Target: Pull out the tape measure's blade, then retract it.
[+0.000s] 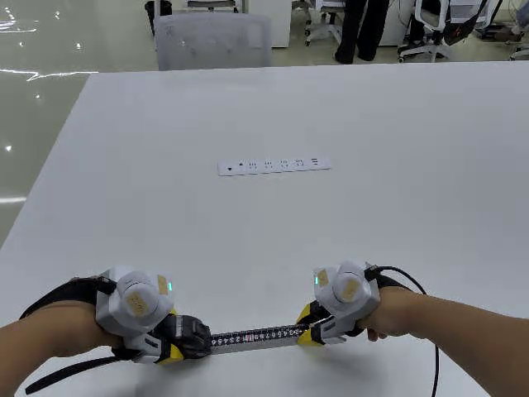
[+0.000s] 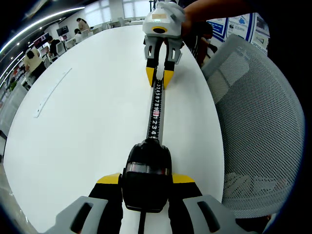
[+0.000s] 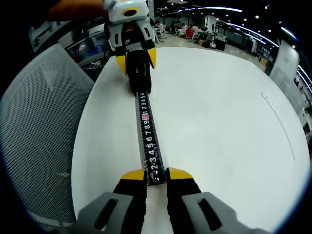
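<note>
While left gripper [image 2: 146, 179] fingers [image 2: 109, 179] clamp the tape measure [image 2: 146, 161], right gripper [image 3: 156, 175] fingers [image 3: 132, 176] pinch its blade [image 3: 147, 141], power strip [image 1: 274, 165] well beyond.

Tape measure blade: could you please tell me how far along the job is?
The blade is partly pulled out, numbers showing. In hand: the left gripper clamps the case and the right gripper pinches the blade's tip. Left: any further pull, then retracting it.
</note>
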Available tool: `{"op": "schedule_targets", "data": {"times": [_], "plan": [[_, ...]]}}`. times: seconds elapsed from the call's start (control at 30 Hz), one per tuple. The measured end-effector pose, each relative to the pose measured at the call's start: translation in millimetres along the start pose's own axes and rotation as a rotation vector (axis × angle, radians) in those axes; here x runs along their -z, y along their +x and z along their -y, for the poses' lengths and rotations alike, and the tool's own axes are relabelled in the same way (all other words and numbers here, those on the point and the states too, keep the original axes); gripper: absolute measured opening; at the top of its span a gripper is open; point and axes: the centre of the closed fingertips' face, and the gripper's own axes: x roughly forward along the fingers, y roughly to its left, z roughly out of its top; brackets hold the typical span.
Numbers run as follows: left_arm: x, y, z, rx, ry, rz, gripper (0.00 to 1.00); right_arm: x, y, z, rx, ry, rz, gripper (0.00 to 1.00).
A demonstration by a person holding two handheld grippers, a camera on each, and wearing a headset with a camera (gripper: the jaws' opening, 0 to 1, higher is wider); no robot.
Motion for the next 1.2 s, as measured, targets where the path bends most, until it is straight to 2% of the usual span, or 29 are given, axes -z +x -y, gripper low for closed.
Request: {"op": "schedule_targets", "data": {"times": [1.2], "plan": [[0.4,-0.7,0.9,-0.002,0.000,-0.001,0.32,19.3,-14.4,4.7,0.005,0.022,-0.018,0.13]]}}
